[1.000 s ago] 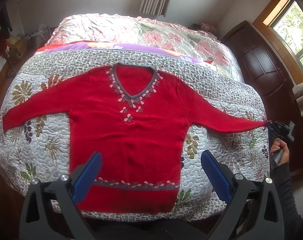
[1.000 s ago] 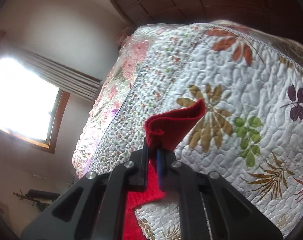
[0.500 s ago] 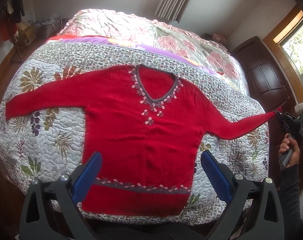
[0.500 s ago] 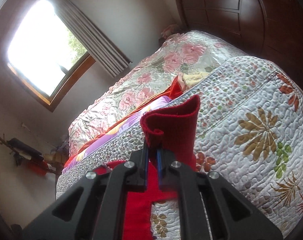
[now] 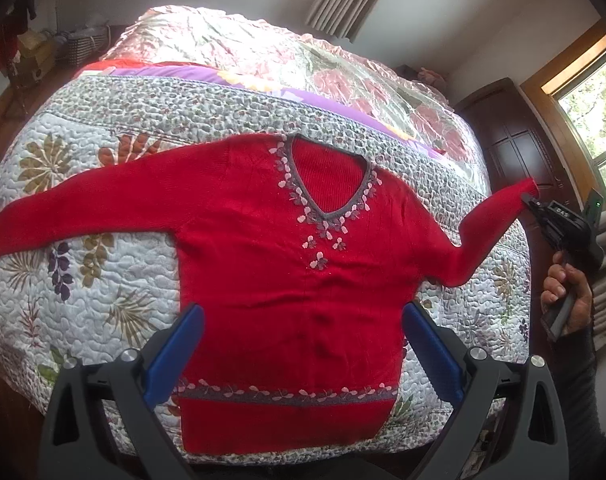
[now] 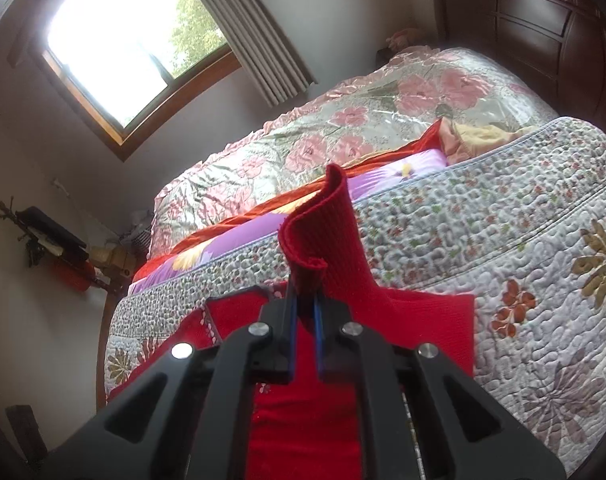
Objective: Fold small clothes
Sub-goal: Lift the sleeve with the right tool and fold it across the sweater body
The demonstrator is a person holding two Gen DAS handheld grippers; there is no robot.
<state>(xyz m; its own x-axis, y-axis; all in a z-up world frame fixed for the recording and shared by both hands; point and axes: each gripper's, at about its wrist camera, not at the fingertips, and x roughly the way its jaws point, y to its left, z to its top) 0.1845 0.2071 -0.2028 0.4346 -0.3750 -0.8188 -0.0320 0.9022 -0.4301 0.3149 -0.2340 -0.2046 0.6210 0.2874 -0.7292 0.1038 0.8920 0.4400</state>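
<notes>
A red V-neck sweater (image 5: 287, 280) with flower trim lies face up on the quilted bed cover (image 5: 83, 280). Its left sleeve (image 5: 63, 216) rests flat, stretched toward the bed's left edge. My left gripper (image 5: 299, 352) hovers open above the sweater's lower body, blue pads wide apart, nothing between them. At the right, my right gripper (image 5: 529, 200) holds the right sleeve cuff lifted off the bed. In the right wrist view that gripper (image 6: 305, 308) is shut on the cuff (image 6: 319, 232), which stands up above the jaws, with the sweater's body (image 6: 303, 420) below.
The white floral quilt (image 6: 503, 280) covers the bed's near half; a pink flowered cover (image 5: 263, 52) and a purple sheet (image 6: 403, 168) lie behind. A dark wooden dresser (image 5: 515, 152) stands right of the bed. Windows with curtains (image 6: 259, 48) line the walls. A hand (image 5: 563, 292) grips the right tool.
My right gripper has raised the sleeve cuff off the quilt and swung it up and toward the sweater's body. The left gripper's view has shifted left and stays open.
</notes>
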